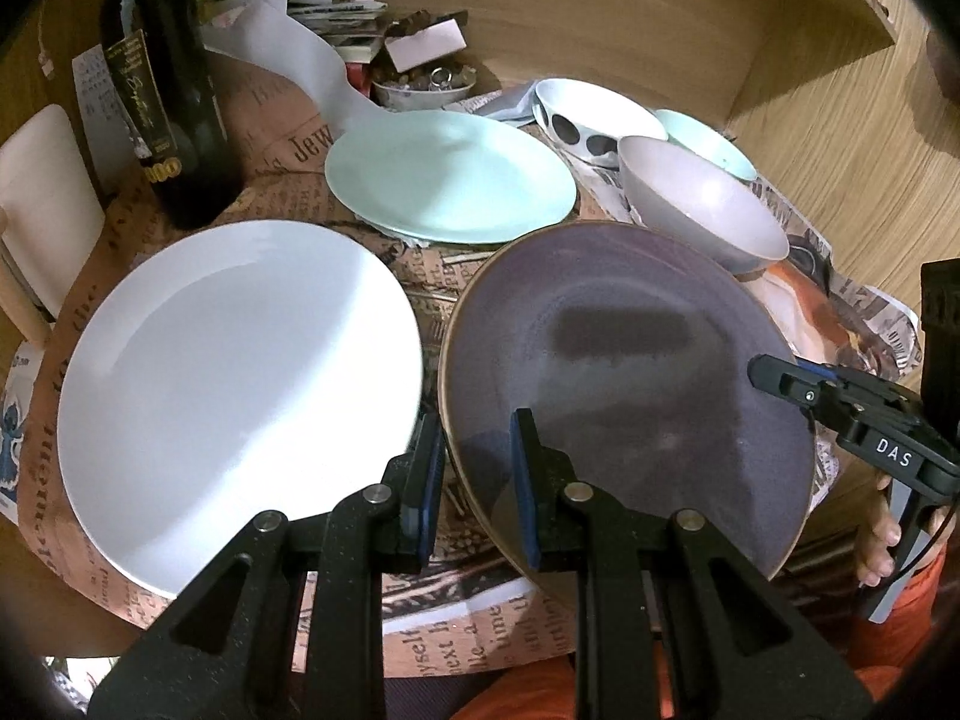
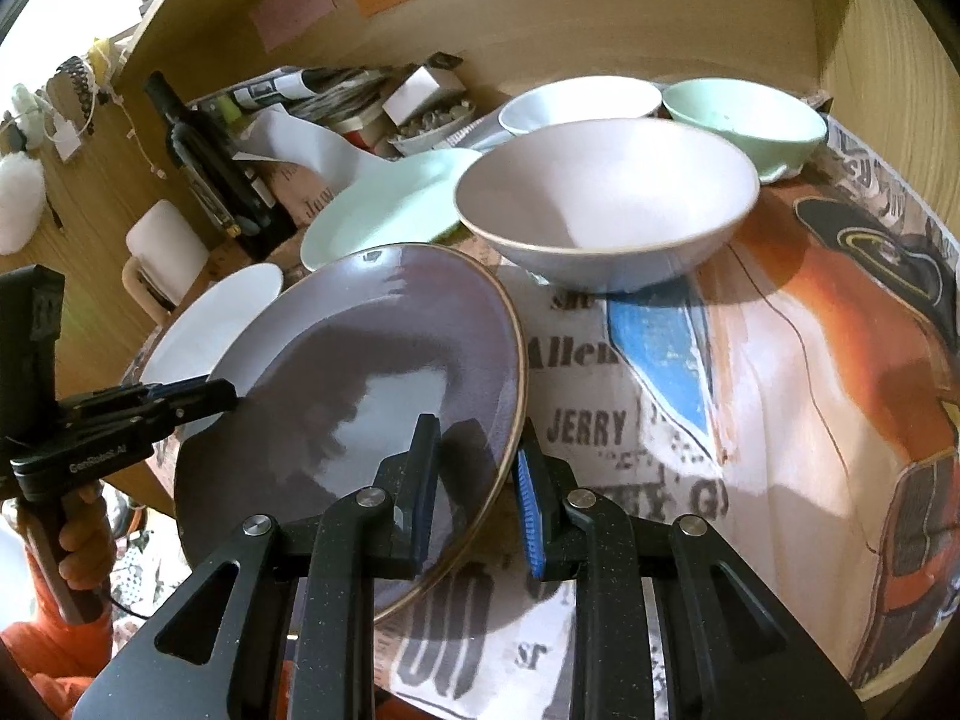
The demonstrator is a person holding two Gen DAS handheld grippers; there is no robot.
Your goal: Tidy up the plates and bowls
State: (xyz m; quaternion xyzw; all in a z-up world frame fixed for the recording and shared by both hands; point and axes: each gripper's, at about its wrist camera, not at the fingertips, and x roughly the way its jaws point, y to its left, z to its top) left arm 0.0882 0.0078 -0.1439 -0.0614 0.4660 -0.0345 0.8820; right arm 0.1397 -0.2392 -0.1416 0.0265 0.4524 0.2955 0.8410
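Observation:
A purple plate (image 1: 624, 372) (image 2: 360, 384) is tilted above the table. My left gripper (image 1: 474, 480) straddles its left rim, one finger on the plate's face and one beside it. My right gripper (image 2: 480, 492) straddles its right rim the same way; it shows from the side in the left wrist view (image 1: 774, 378). Each gripper's jaws stand apart with a gap around the rim. A white plate (image 1: 240, 396) lies to the left, a mint plate (image 1: 450, 174) behind. A pale pink bowl (image 2: 606, 204), a white bowl (image 2: 576, 105) and a mint bowl (image 2: 744, 120) stand at the back right.
A dark wine bottle (image 1: 162, 96) stands at the back left. Papers and a small dish of clutter (image 1: 420, 84) lie at the back. Printed newspaper (image 2: 780, 390) covers the round table. Wooden walls (image 1: 630, 18) close the back and right.

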